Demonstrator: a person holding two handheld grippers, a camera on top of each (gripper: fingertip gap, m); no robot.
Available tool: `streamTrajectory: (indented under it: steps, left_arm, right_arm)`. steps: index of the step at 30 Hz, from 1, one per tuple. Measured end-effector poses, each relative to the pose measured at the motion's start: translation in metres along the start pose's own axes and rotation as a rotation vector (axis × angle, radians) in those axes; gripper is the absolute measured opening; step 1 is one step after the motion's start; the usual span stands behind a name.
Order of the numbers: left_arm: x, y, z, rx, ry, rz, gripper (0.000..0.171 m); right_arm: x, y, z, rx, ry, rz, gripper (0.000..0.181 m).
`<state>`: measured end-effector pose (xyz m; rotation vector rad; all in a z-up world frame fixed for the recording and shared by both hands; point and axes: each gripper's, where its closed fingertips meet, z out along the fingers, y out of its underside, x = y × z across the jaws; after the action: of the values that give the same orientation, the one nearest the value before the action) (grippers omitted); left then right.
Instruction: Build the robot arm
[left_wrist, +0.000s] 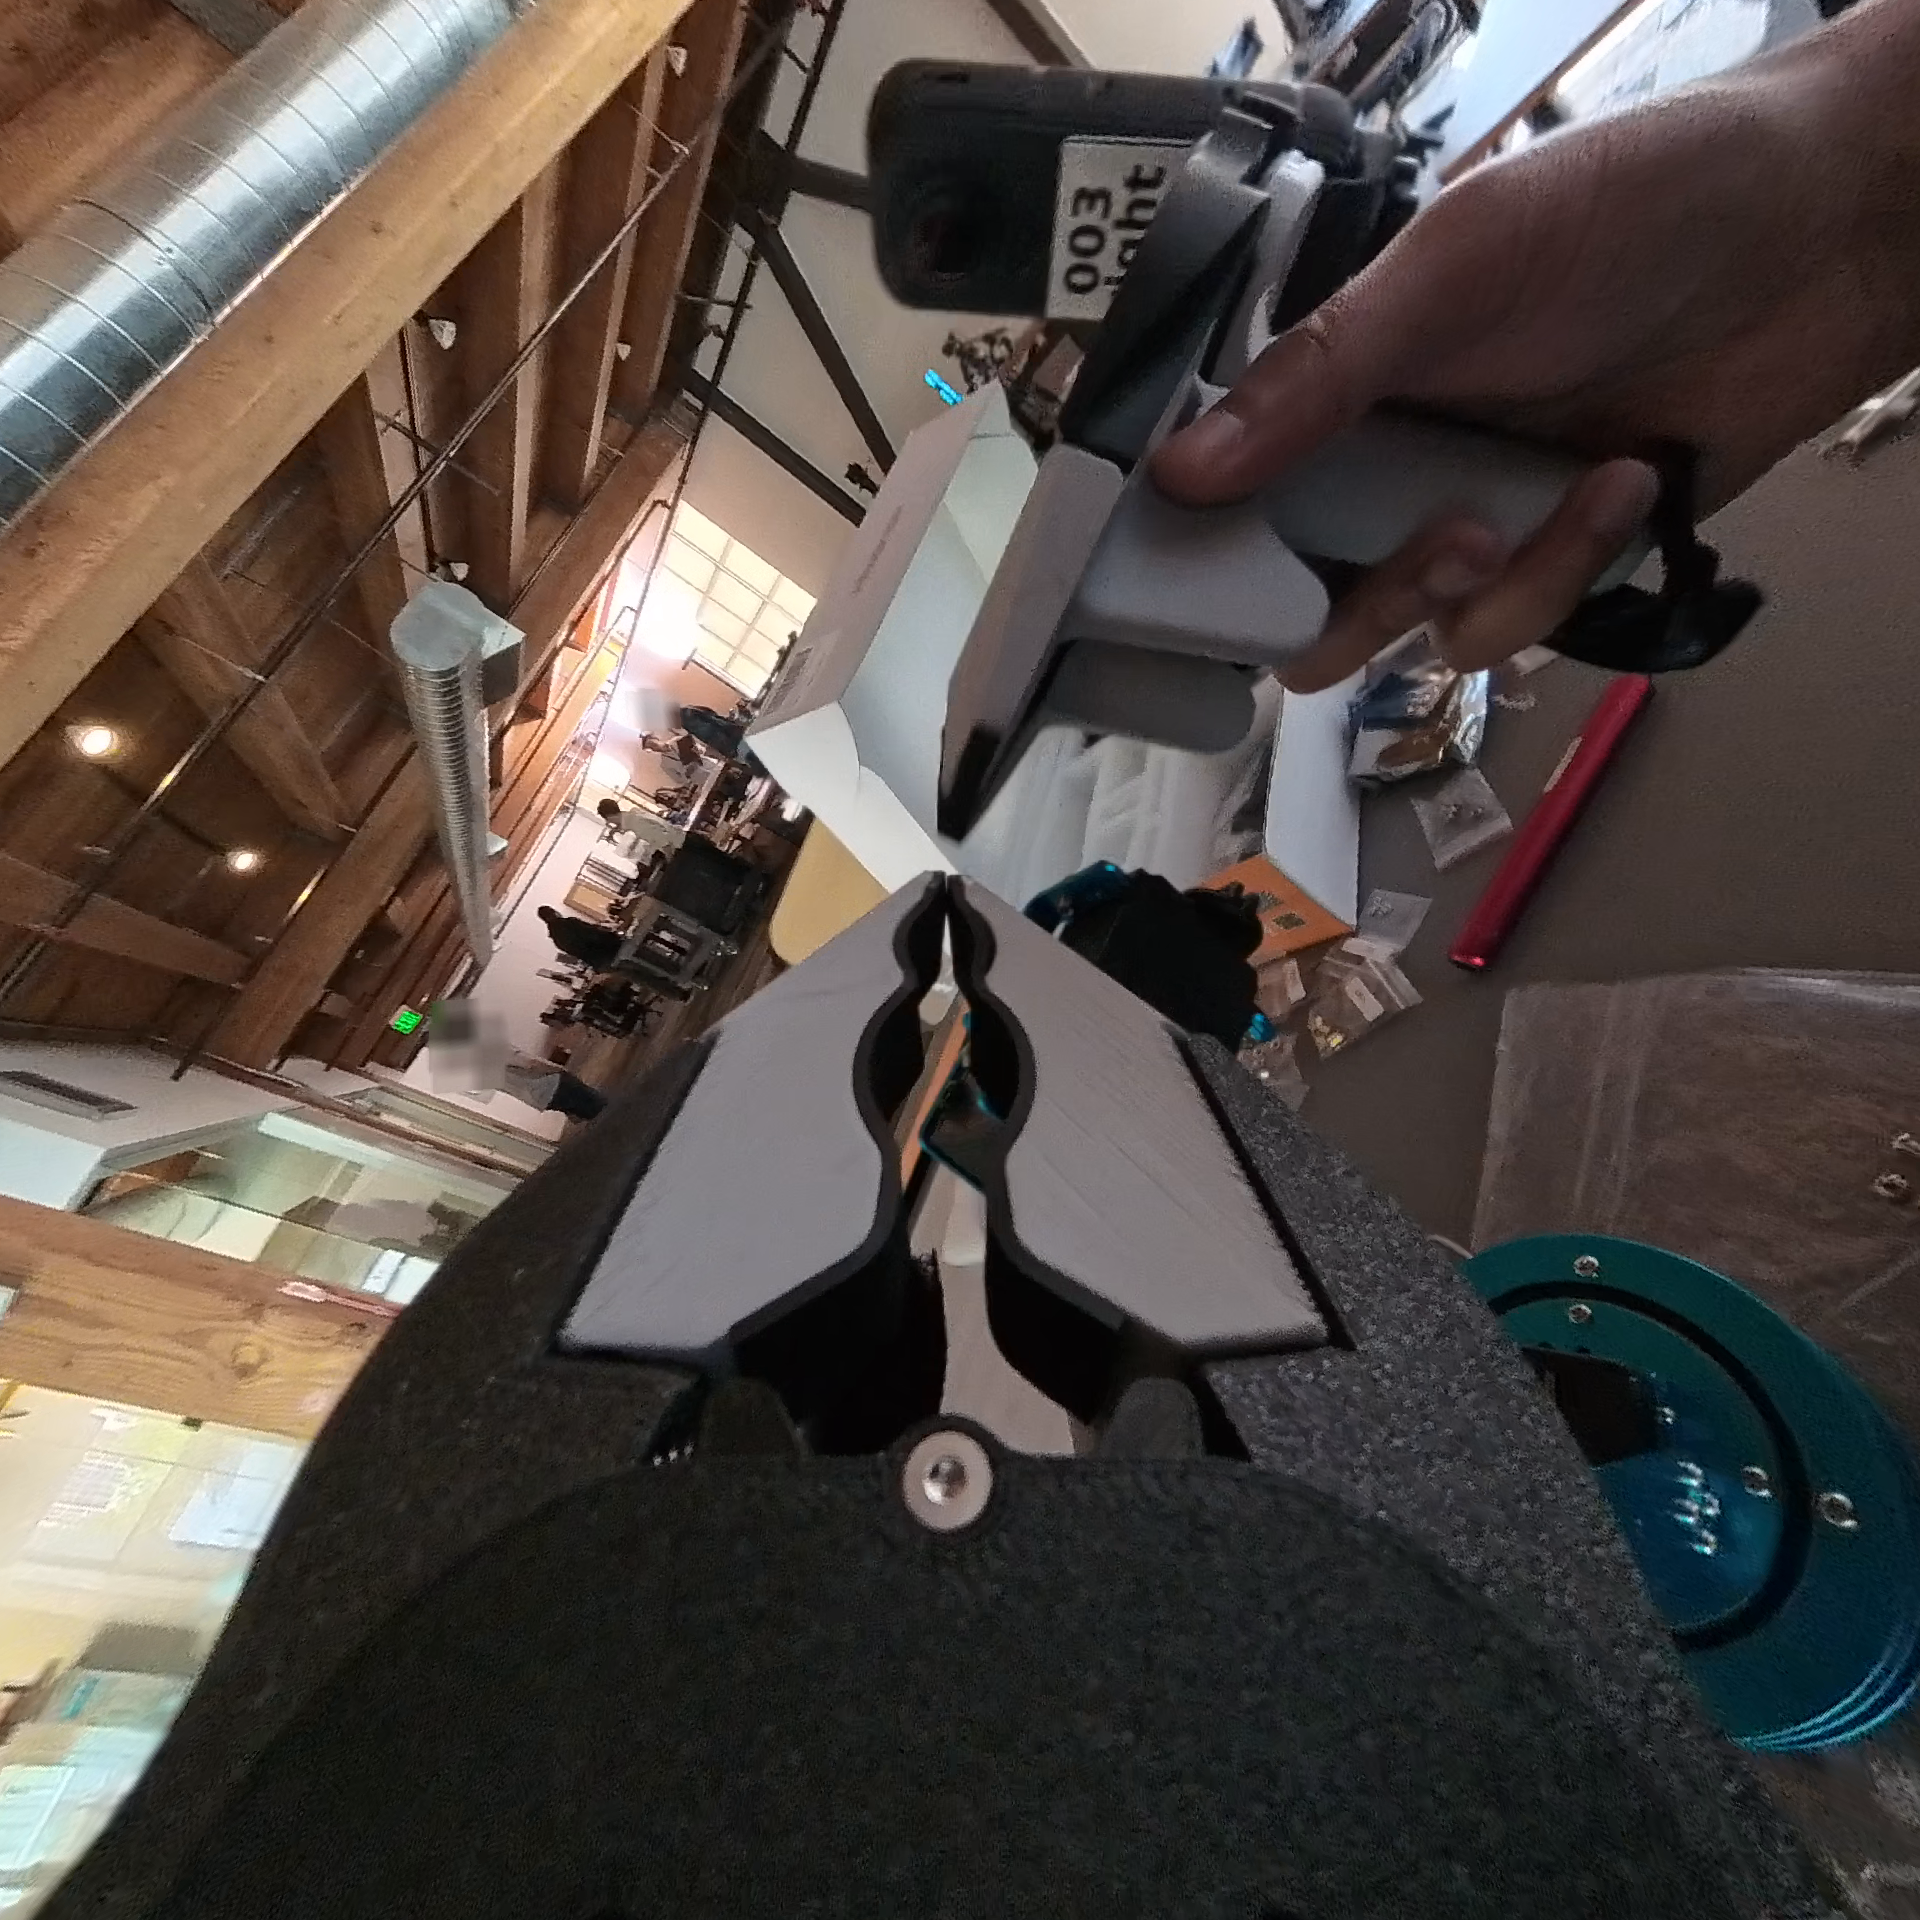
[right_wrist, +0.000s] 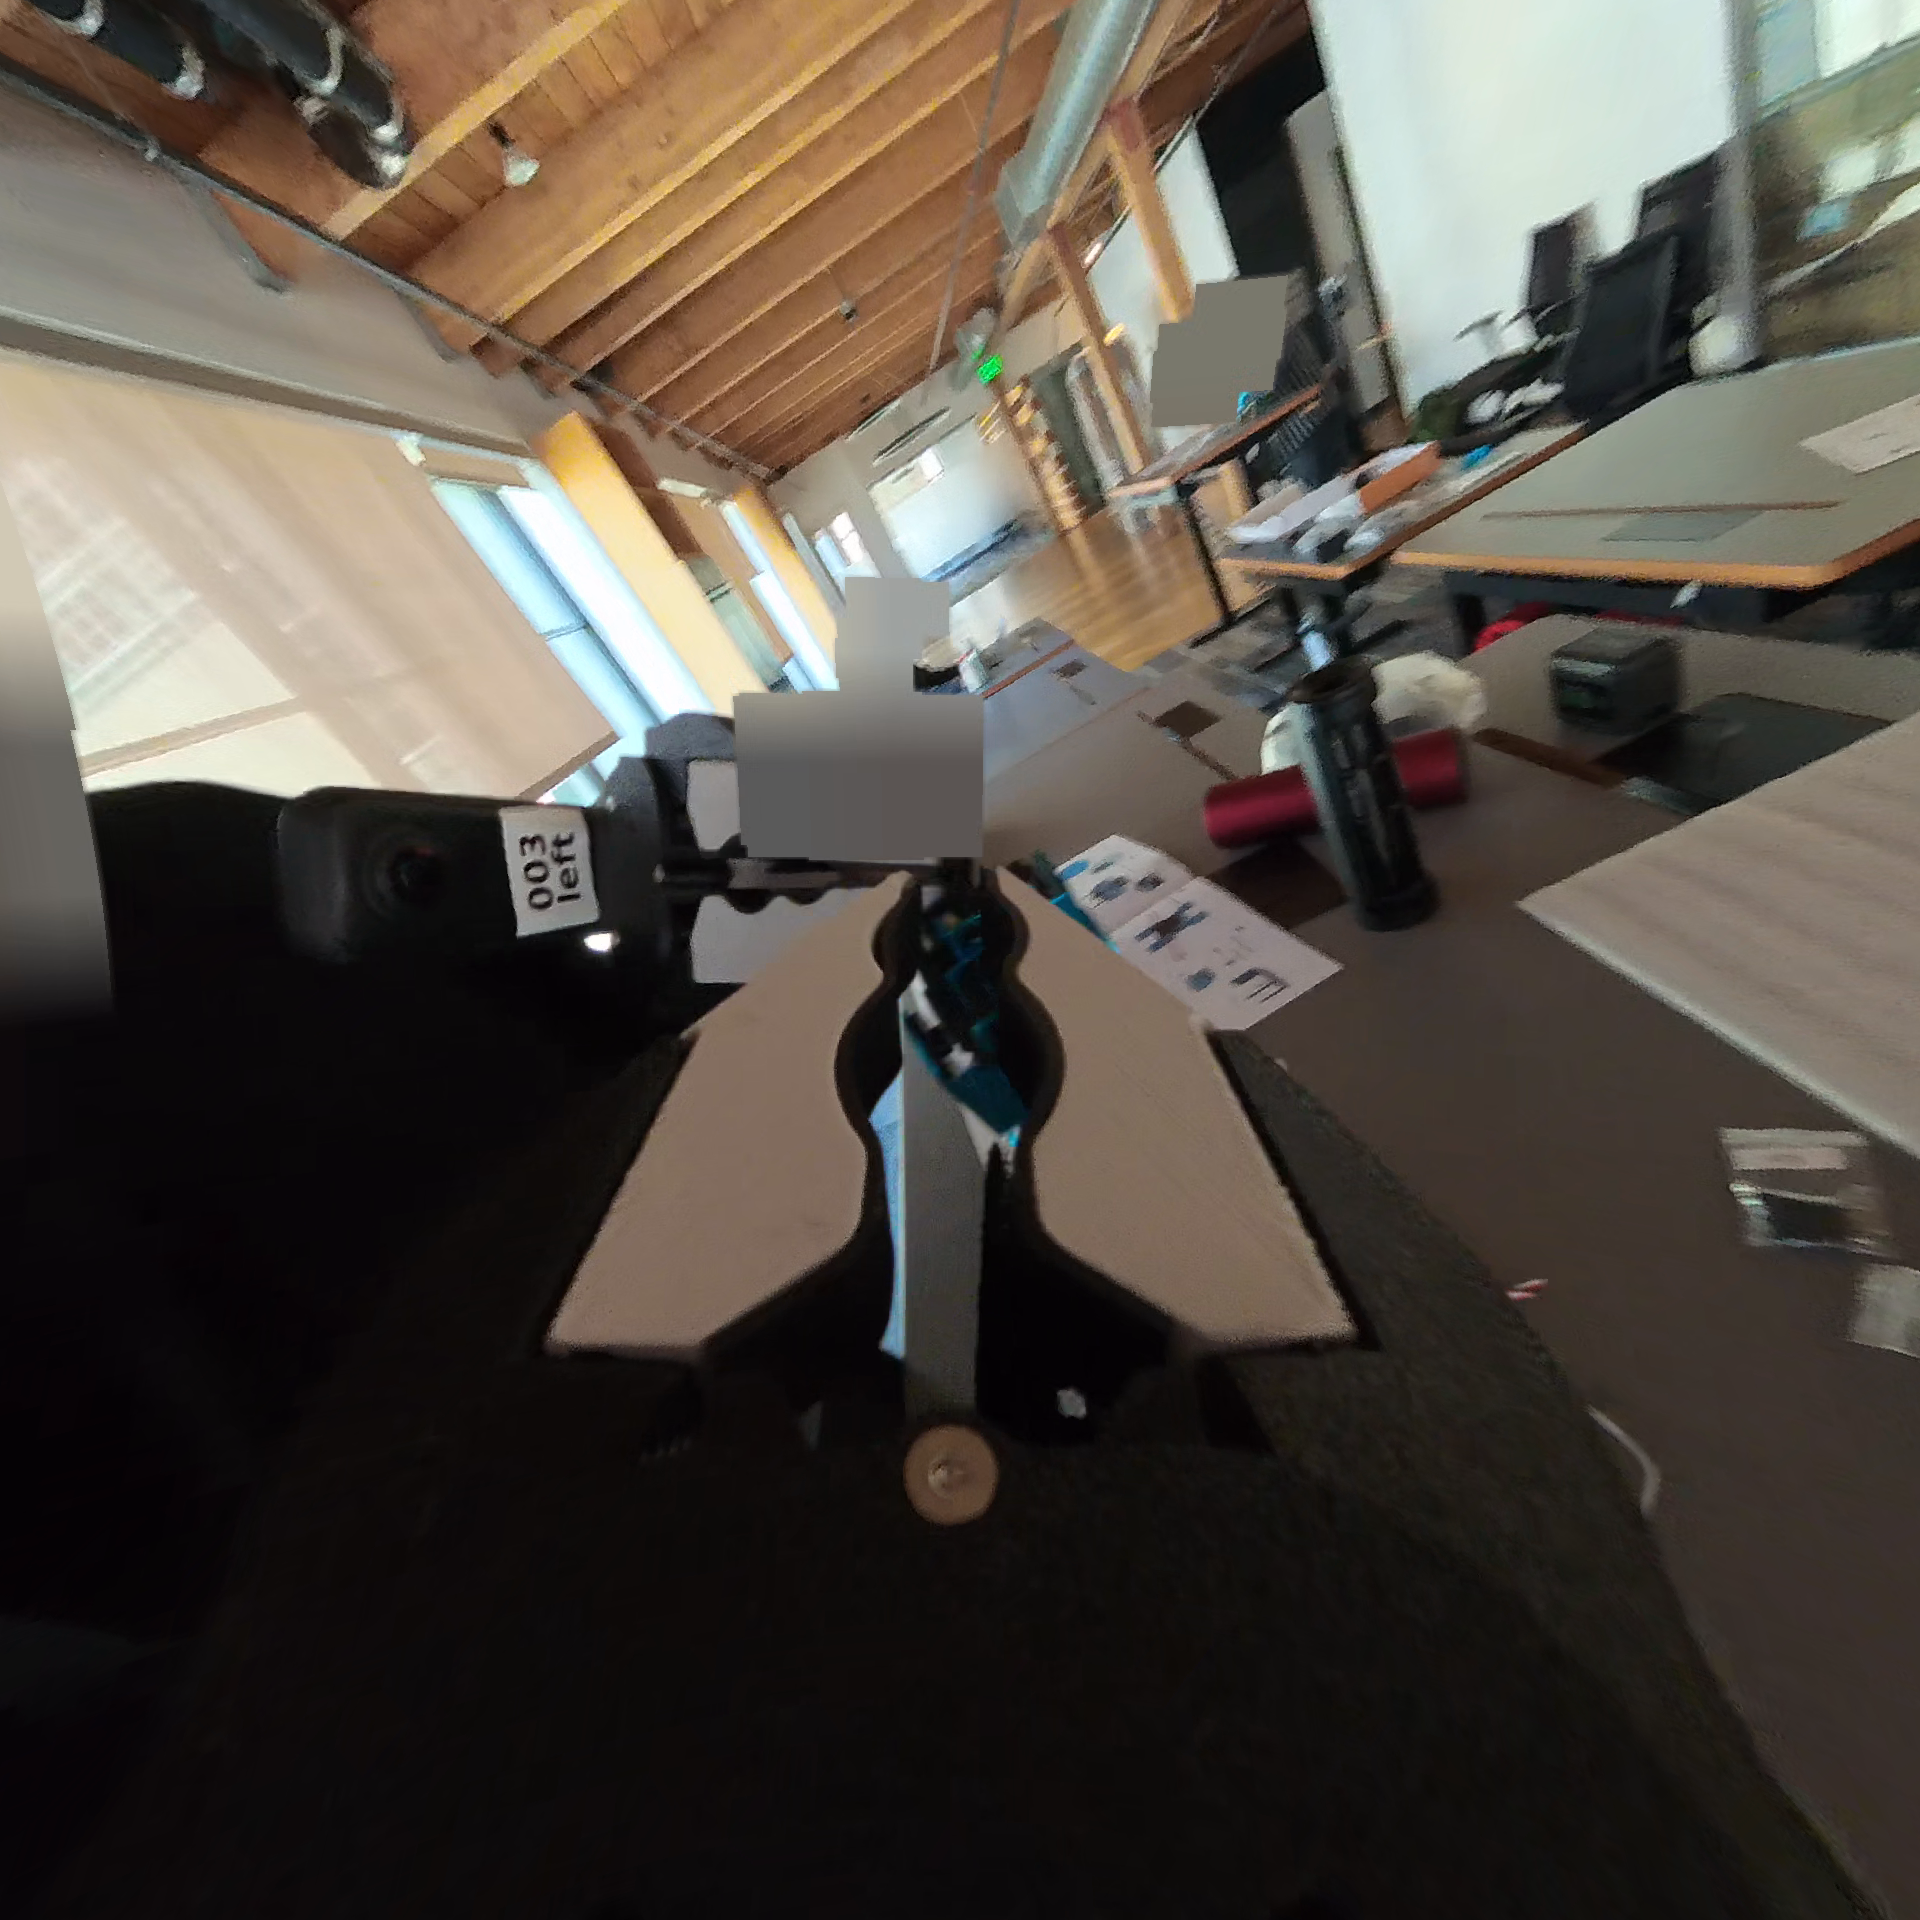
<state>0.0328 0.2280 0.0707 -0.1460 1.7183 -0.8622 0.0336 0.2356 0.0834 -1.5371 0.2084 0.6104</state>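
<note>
In the left wrist view my left gripper (left_wrist: 943, 888) is shut, its two pads meet at the tips, and I see nothing between them. My right gripper (left_wrist: 961, 810), held by a hand (left_wrist: 1558, 312), points down with its tip just above the left gripper's tip. In the right wrist view my right gripper (right_wrist: 951, 883) stands slightly open with nothing clearly pressed between the pads. The left gripper (right_wrist: 914, 871) reaches in from the left, and its thin shut tips end right in front of the right gripper's tips. A black and blue assembly (left_wrist: 1143, 956) lies on the table behind both grippers and shows through the right gripper's gap (right_wrist: 961, 997).
On the dark table are a teal round disc (left_wrist: 1683, 1455), a red tube (left_wrist: 1548, 821), a clear plastic bag (left_wrist: 1704, 1101), small parts bags (left_wrist: 1340, 997) and an open white box (left_wrist: 904, 582). The right wrist view shows an upright black cylinder (right_wrist: 1361, 800) and a printed sheet (right_wrist: 1195, 935).
</note>
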Motion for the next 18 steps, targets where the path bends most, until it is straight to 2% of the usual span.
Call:
streamTrajectory:
  steps: [2, 5, 7, 9, 12, 15, 18]
  left_arm:
    - [-0.005, -0.002, -0.005, 0.025, 0.027, -0.075, 0.003]
    - [-0.014, -0.003, -0.014, 0.047, 0.076, -0.216, 0.006]
    - [-0.013, -0.003, -0.019, 0.046, 0.164, -0.326, 0.01]
    - [-0.007, -0.001, -0.024, 0.028, 0.262, -0.408, 0.014]
    - [-0.012, 0.002, -0.032, 0.027, 0.304, -0.471, 0.013]
    - [-0.015, 0.002, -0.039, 0.04, 0.341, -0.544, 0.013]
    - [-0.009, 0.007, -0.037, 0.007, 0.395, -0.579, 0.016]
  right_arm:
    - [0.005, -0.011, -0.016, 0.053, 0.025, -0.022, 0.01]
    - [0.015, -0.009, -0.031, 0.049, 0.121, -0.112, 0.01]
    - [0.023, -0.003, -0.037, 0.022, 0.204, -0.197, 0.011]
    - [0.017, 0.004, -0.033, -0.01, 0.227, -0.286, 0.012]
    - [0.015, 0.024, -0.022, -0.131, 0.292, -0.415, 0.015]
    - [0.01, 0.026, -0.024, -0.114, 0.287, -0.444, 0.014]
    - [0.01, 0.021, -0.028, -0.074, 0.244, -0.398, 0.015]
